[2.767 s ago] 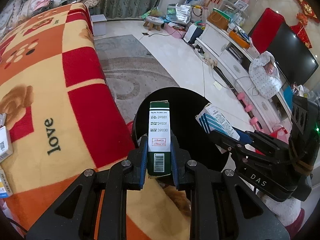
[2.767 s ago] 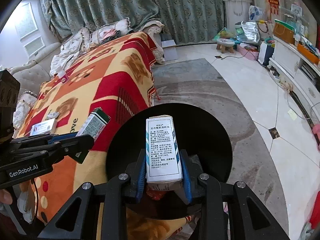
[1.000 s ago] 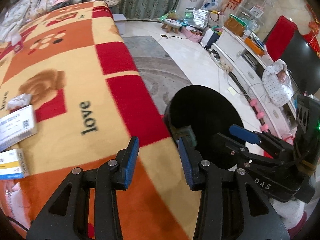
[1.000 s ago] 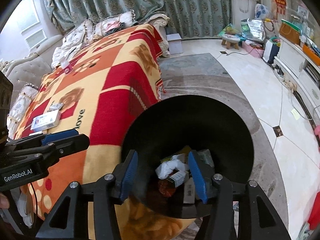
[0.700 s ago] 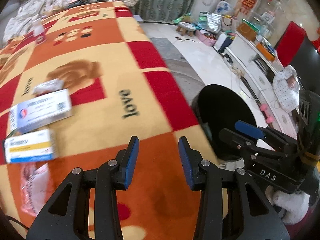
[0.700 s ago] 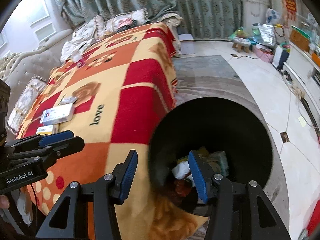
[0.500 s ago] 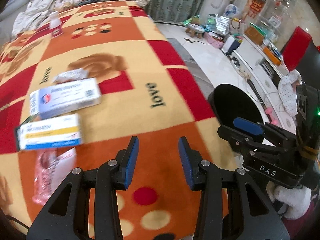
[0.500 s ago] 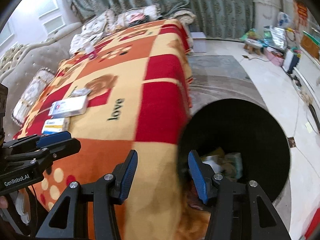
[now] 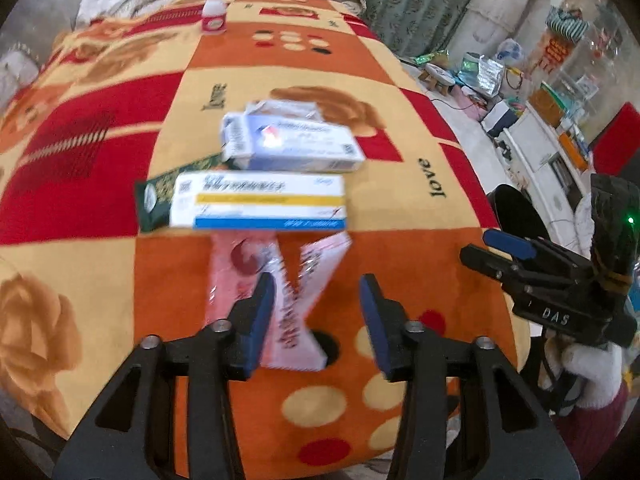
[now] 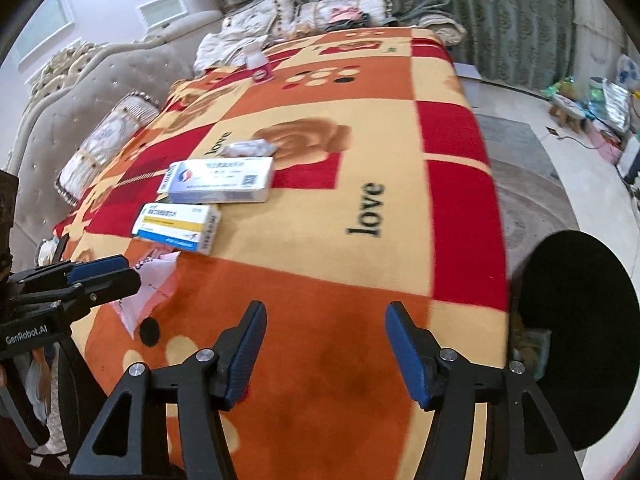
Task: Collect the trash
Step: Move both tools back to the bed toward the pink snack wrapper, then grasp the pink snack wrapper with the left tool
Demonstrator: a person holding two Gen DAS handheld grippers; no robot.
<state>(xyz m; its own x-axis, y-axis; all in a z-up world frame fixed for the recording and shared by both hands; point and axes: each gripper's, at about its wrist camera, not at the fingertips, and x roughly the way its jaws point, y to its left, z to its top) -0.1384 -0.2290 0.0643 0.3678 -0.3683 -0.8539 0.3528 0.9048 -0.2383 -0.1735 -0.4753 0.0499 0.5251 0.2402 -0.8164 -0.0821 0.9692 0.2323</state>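
On the patterned blanket point(image 9: 400, 208) lie a white, yellow and blue box point(image 9: 260, 202), a white and blue box point(image 9: 292, 146) behind it, a dark green packet point(image 9: 158, 200) and a pink wrapper point(image 9: 288, 288). My left gripper point(image 9: 318, 316) hovers over the pink wrapper, its jaws opening with nothing pressed between them. My right gripper point(image 10: 326, 350) hangs above bare blanket point(image 10: 340, 320), its jaws opening and empty. In the right wrist view both boxes point(image 10: 178, 226) point(image 10: 222, 180) and the wrapper point(image 10: 148, 284) lie to the left. The black trash bin point(image 10: 576, 340) stands at the blanket's right edge.
A small white bottle point(image 9: 214, 16) stands far back on the blanket. A crumpled clear wrapper point(image 10: 248, 147) lies behind the boxes. Cushions point(image 10: 108, 136) and a sofa back line the left side. A rug, floor clutter and a white cabinet point(image 9: 536, 148) sit to the right.
Both grippers swung left from over the black bin to above the blanket. The boxes and pink wrapper came into view ahead of the left gripper. Both pairs of jaws stand wider.
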